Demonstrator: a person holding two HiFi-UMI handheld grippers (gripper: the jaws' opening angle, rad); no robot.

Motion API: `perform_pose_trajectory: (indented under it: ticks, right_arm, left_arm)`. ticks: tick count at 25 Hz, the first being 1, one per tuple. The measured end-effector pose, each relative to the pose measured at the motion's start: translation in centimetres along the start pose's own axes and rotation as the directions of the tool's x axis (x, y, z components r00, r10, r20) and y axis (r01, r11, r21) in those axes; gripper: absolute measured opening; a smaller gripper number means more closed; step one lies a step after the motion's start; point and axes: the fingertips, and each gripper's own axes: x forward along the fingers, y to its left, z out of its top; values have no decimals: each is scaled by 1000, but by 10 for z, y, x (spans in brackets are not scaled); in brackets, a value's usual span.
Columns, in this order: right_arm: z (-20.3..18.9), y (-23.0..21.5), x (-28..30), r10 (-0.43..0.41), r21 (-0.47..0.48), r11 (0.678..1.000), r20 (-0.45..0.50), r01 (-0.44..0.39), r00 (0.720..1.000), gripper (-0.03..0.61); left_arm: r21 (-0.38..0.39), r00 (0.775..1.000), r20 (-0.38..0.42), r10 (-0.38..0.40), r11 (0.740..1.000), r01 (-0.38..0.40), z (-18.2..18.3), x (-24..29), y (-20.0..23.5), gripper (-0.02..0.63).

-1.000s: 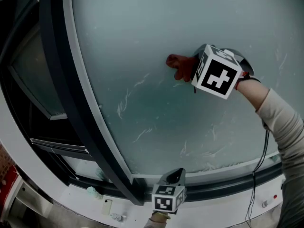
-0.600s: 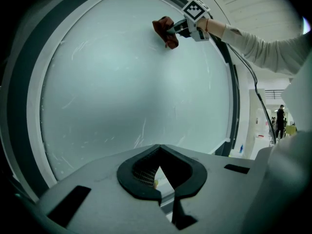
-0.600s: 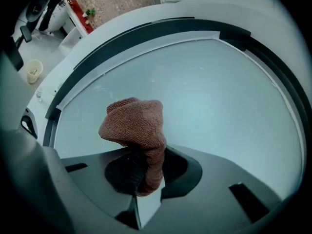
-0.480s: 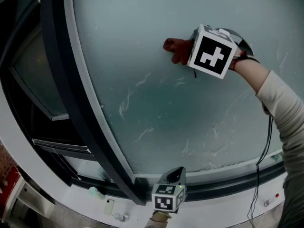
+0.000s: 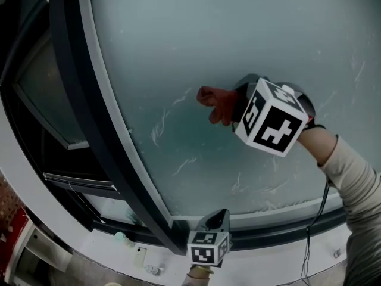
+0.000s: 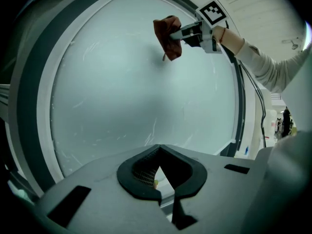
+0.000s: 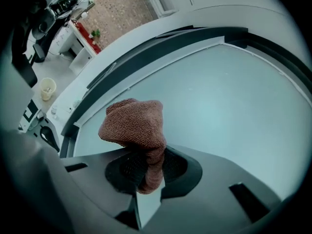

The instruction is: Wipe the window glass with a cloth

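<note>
1. Rust-red knitted cloth [image 5: 215, 104] sits just left of centre in the head view and seems to lie against the window glass [image 5: 238, 34]. The right gripper [image 7: 146, 172] has its jaws closed tight on the cloth's lower fold, and the rest bunches up above them in the right gripper view.
2. In the head view those jaws are hidden behind the gripper's own marker cube [image 5: 271, 124]. The cube also covers most of the hand, so only a wrist and a pale sleeve [image 5: 357, 183] show, running off the right edge.
3. The left gripper [image 6: 161, 179] is cut off at the bottom edge of the head view, low and well apart from the cloth. Its own view shows the jaws drawn together with nothing between them.
4. The glass is milky, and I can make out nothing through it. Thin white streaks [image 5: 158, 130] mark its lower left part.
5. A dark window frame [image 5: 89, 100] sweeps down the left of the head view, with a second dark pane beyond it at the far left.
6. On the white sill [image 5: 107, 252] at the lower left lie a few little things, too small to name.
7. A thin black cable [image 5: 315, 225] hangs at the lower right, crossing the bottom rail.
8. The upper left of the right gripper view shows reddish paving [image 7: 122, 4] and some equipment that is too blurred to name.
</note>
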Motion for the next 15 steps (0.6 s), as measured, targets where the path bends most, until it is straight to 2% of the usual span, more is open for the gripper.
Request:
perform_pose_trajectory:
  ticks: [7,15]
  right_arm:
    - [-16,108,37,159,28,987,30,-159,987,48]
    - [-45,217,92,323,79,944,-16,-321,946,48]
  left_arm:
    - [-31,998,-1,67,997,-67,-7,-16,24,5]
    - [-56,989,-2,146,988,-146,-14,-41,48,5]
